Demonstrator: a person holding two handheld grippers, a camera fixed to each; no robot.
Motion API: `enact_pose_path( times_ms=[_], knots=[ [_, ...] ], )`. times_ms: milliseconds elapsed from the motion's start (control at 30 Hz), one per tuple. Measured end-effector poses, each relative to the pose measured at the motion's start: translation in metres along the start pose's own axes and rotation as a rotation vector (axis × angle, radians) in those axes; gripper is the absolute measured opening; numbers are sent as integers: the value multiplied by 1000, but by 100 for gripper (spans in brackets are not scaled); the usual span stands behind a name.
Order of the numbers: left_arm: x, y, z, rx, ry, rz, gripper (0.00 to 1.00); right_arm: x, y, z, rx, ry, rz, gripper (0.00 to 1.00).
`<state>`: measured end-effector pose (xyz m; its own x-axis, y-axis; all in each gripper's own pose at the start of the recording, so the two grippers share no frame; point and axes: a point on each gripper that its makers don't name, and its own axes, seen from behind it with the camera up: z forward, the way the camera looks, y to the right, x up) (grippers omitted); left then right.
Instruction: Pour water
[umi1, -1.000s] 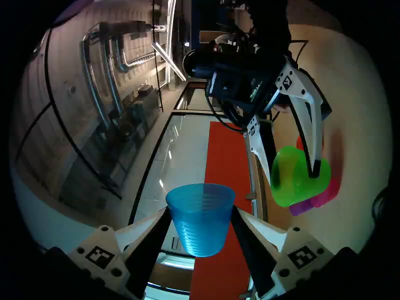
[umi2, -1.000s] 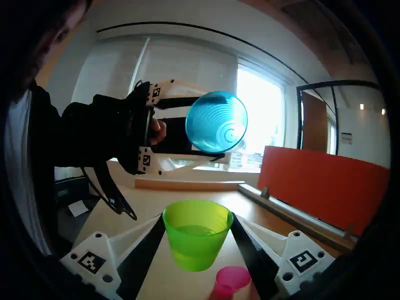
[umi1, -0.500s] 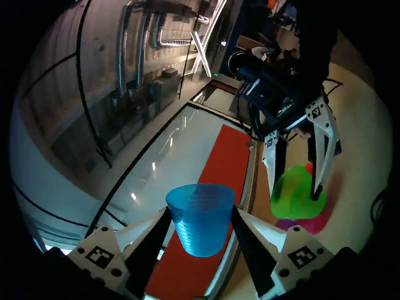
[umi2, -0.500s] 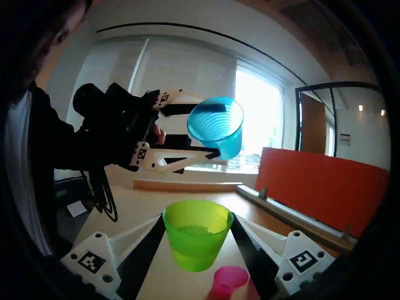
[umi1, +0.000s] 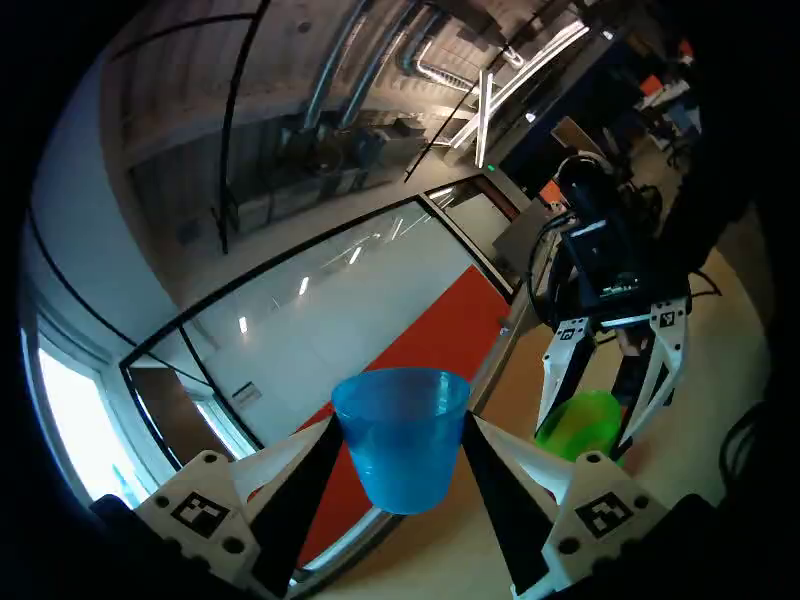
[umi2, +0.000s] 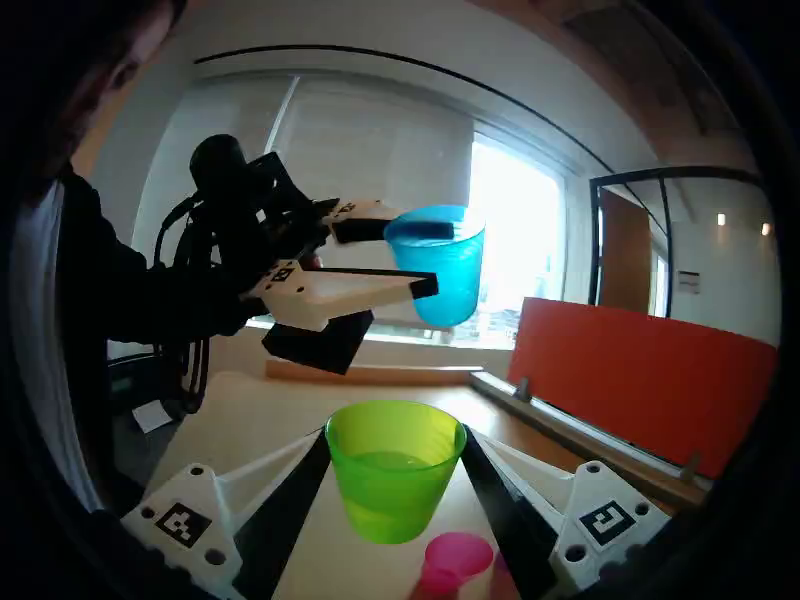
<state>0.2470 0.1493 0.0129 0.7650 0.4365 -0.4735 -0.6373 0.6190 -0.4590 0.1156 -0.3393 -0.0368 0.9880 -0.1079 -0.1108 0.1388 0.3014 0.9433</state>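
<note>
Bright window (umi2: 515, 225) behind, table (umi2: 250, 415) below: two cups held up.
Left gripper (umi1: 402, 425) is narrowed onto the blue cup (umi1: 402, 465), both fingers pressing its sides; right gripper (umi2: 395, 445) likewise clamps the green cup (umi2: 393, 495), partly filled with water. In the right gripper view the blue cup hangs upright, mouth up, above the green cup and a little beyond it, apart from it (its contents I cannot tell). A pour would likely tip that higher rim toward the green mouth. A pink cup (umi2: 455, 558) shows just below.
</note>
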Motion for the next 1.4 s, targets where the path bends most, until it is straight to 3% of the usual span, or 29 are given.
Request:
enact_pose_path(
  times_ms=[133,300,667,900,1200,1400],
  knots=[
    [-3,0,0,-7,-10,-101,83,1,0,-1,-1,1,0,93],
    [-4,0,-2,-4,-19,-177,83,1,1,-2,-4,2,-1,93],
    [-3,2,-4,-21,-23,-395,83,3,3,-3,-10,5,-4,93],
    [-7,1,-1,-32,-31,-563,84,4,4,-5,-15,8,-1,93],
    [-16,5,1,-56,-65,-661,84,8,4,-5,-20,7,-1,93],
    [-29,8,-3,-70,-113,-674,83,10,1,-6,-16,-2,0,93]
  ],
)
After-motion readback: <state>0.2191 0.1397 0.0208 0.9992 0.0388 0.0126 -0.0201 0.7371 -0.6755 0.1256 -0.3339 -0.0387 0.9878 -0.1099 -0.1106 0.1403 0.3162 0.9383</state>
